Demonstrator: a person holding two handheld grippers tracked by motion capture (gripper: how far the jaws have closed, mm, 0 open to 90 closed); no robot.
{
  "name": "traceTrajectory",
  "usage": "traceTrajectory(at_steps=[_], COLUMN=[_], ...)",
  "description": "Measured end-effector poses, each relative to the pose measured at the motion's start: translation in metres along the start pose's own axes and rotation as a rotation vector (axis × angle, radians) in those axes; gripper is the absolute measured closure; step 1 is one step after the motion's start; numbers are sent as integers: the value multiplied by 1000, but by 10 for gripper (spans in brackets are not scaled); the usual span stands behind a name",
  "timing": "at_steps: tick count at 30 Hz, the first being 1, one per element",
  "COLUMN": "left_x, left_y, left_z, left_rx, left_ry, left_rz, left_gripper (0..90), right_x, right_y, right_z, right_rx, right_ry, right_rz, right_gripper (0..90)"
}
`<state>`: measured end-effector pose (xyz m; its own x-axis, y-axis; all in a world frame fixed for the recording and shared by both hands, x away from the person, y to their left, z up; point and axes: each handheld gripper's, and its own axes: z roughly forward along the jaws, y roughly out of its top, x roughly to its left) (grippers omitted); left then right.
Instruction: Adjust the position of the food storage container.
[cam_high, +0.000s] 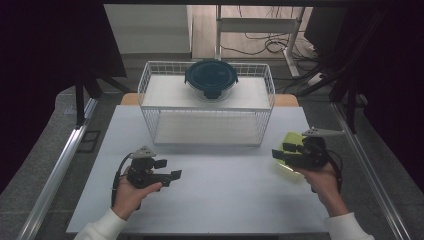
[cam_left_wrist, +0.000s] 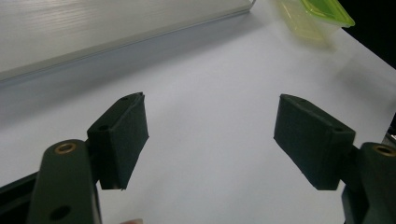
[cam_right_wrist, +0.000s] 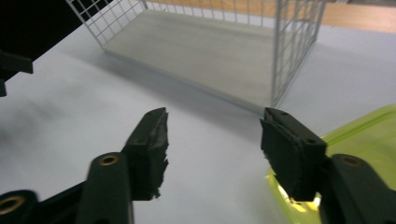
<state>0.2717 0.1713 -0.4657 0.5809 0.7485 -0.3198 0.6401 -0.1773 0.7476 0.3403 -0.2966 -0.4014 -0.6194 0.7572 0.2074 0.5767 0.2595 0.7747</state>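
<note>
Hovering right gripper (cam_right_wrist: 212, 154) | jaws apart | green-lidded container (cam_right_wrist: 359, 135), seemingly unlabelled

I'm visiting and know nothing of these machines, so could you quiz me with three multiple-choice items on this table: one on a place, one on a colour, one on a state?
1. Where is the round tub?
A. on the rack's top shelf
B. on the table
C. in a gripper

2. What colour is the box by the right gripper?
A. red
B. yellow-green
C. white

3. How do the left gripper's jaws stand?
A. shut on the box
B. shut on the tub
C. open, nothing between them

Answers: 1 A, it sits atop the wire rack. 2 B, lid and body are yellow-green. 3 C, bare table shows between the pads.
</note>
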Motion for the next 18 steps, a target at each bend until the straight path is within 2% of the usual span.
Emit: traceTrajectory(at_steps=[2, 4, 5, 6, 7, 8, 9, 10, 13, 14, 16, 17, 18], left_x=[1, 2, 2, 1, 1, 1, 1, 2, 4, 4, 5, 6, 6], left_y=[0, -1, -1, -1, -1, -1, -1, -1, -2, -2, -1, -1, -1], left_z=[0, 1, 2, 3, 3, 3, 2, 2, 3, 3, 3, 3, 3], left_rx=[1, 10, 14, 19, 19, 17, 16, 15, 19, 23, 25, 24, 23], left_ry=[-1, -3, -6, -11, -11, -11, -11, -10, -12, -8, -7, -7, -6], left_rz=[0, 0, 0, 3, 3, 2, 1, 3, -12, -12, -13, -14, -15], left_gripper=[258, 258, 258, 258, 259, 259, 259, 258, 259, 259, 261, 261, 261], right_x=[-4, -15, -22, -37, -37, -53, -53, -61, -85, -91, -102, -108, -114], right_y=[3, 11, 16, 26, 26, 35, 35, 38, 45, 46, 49, 49, 50], right_z=[-1, -1, -1, -4, -4, -4, -4, -3, 5, 10, 20, 25, 30], right_rx=[1, 27, 45, 60, 60, 78, 78, 90, 126, 158, 204, 213, 224], right_ry=[-9, -53, -73, -106, -106, -141, -141, -156, -203, -220, -257, -260, -264], right_rz=[-5, -23, -27, -14, -14, -9, -9, -3, -2, 2, -46, -61, -51], right_gripper=[453, 502, 521, 562, 562, 604, 604, 618, 671, 700, 764, 791, 807])
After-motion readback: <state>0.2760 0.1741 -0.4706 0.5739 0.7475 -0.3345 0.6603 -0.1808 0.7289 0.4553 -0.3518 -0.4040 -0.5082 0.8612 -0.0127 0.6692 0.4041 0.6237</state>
